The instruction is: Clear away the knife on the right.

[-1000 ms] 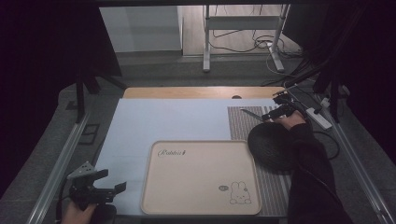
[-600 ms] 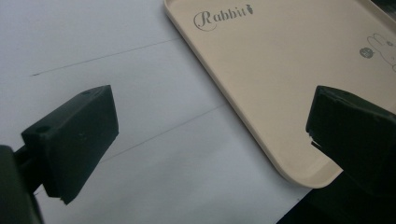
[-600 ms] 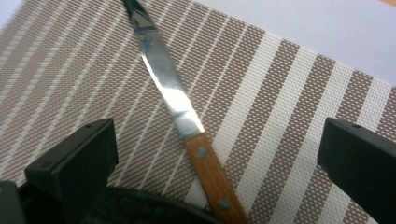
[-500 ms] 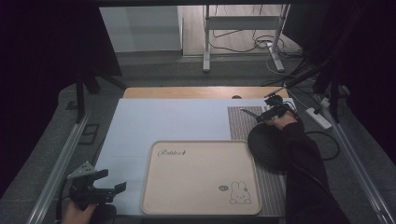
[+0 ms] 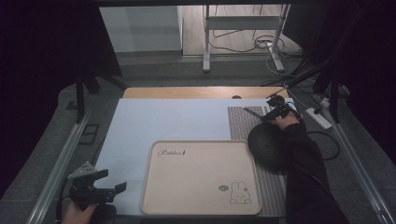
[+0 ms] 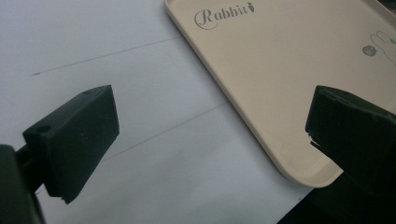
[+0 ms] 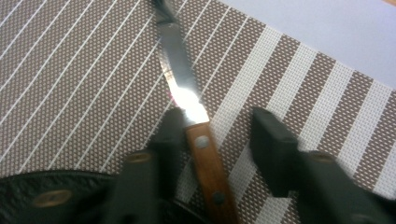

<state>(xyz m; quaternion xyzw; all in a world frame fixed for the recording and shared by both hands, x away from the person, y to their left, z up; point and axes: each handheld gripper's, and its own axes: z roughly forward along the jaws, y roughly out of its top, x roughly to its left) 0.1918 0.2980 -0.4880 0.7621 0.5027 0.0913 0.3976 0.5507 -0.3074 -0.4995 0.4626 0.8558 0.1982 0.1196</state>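
At the near left corner of the table the left gripper (image 5: 100, 189) is held idle with its jaws wide apart and nothing between them; in the left gripper view they stand over the pale mat (image 6: 93, 70), just beside the corner of the cream tray (image 6: 280, 79). Nothing need be asked of that hand for now, and it is best kept where it is, clear of the tray. Farther off, on the right, a dark round bowl (image 5: 268, 147) is seen resting on the striped placemat (image 5: 240, 122), and beyond it the right gripper (image 5: 275, 111) is lowered over a knife (image 7: 196, 130) that lies flat on the placemat with its blade pointing away from the hand. The jaws have just been closing, and the wooden handle lies between them: one jaw is at or against the handle near the blade, while the other is seen apart from it, so the knife cannot yet be counted as gripped. For a sound grip, the gripper should be centred so that both jaws meet the handle squarely, behind the blade and not on the steel, and closed fully before any lift is tried. The knife should then be raised level, so that the tip is not dragged across the weave.
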